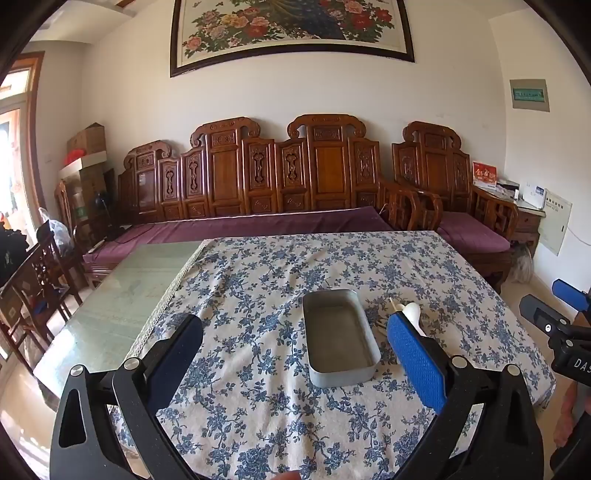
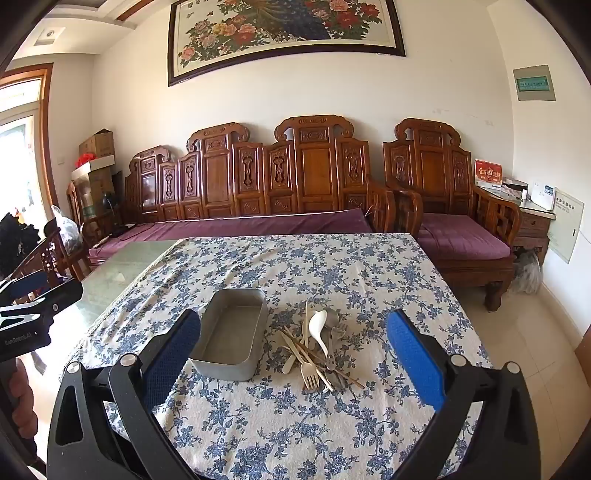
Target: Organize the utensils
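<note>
1. Above the near edge of the table, your right gripper (image 2: 293, 354) hangs tilted down at the cloth with its jaws spread wide and nothing between them.
2. Your left gripper (image 1: 295, 354) does the same on the other side: jaws fully apart, empty, tilted down toward the cloth.
3. Straight ahead of the right gripper, framed between its blue pads (image 2: 415, 360), lies the pile of utensils (image 2: 317, 347): a white spoon (image 2: 319, 328), pale forks, chopsticks and some grey metal pieces, all crossed over one another.
4. Most of the handles run roughly away from you, near to far, so a grip across a handle looks the natural approach; the chopsticks lie slantwise across the heap.
5. The metal tray (image 2: 231, 336) sits just left of the pile, empty, its long axis also running away from you.
6. From the left wrist view the tray (image 1: 338, 336) is dead ahead, while the pile is mostly hidden behind the right-hand pad, only the spoon bowl (image 1: 412, 310) showing.
7. So the right hand is the nearer to the utensils, and the left to the tray.
8. Underneath is a blue-flowered tablecloth (image 2: 332, 269), wrinkled, covering most of a glass-topped table (image 2: 122, 266).
9. Beyond stand a carved wooden bench (image 2: 258, 177) with purple cushions and a flower painting (image 2: 284, 26) on the wall.
</note>
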`<state>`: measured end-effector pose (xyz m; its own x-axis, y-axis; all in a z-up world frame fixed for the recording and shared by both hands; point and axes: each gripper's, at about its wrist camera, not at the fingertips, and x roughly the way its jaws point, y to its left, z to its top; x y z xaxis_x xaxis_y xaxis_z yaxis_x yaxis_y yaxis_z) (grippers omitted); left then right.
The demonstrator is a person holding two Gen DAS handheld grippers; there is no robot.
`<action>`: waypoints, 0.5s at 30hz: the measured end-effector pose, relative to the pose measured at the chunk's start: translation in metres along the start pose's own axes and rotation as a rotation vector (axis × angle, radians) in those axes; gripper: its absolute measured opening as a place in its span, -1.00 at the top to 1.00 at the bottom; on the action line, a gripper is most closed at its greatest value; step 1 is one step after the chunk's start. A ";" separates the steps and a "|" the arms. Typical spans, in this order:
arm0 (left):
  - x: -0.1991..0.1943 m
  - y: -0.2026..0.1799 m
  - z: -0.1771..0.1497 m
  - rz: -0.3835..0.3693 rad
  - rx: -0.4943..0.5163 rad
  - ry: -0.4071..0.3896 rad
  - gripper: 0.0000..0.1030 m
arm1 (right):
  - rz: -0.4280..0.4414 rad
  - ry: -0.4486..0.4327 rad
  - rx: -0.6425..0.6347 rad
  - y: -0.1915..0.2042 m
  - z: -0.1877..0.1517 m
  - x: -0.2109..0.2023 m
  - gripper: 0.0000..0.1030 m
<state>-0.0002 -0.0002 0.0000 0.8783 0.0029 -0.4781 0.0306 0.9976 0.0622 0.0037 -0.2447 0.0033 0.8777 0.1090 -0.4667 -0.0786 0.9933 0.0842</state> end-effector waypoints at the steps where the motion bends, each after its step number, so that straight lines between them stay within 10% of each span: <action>1: 0.000 0.000 0.000 0.000 0.001 0.003 -0.88 | 0.001 0.002 0.002 0.000 0.000 0.000 -0.96; 15: 0.000 0.000 0.000 -0.002 -0.003 0.003 -0.88 | 0.000 0.003 0.001 0.000 0.001 -0.001 -0.96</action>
<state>-0.0001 -0.0001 0.0000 0.8770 0.0014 -0.4805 0.0305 0.9978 0.0586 0.0035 -0.2444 0.0047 0.8761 0.1087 -0.4696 -0.0779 0.9934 0.0847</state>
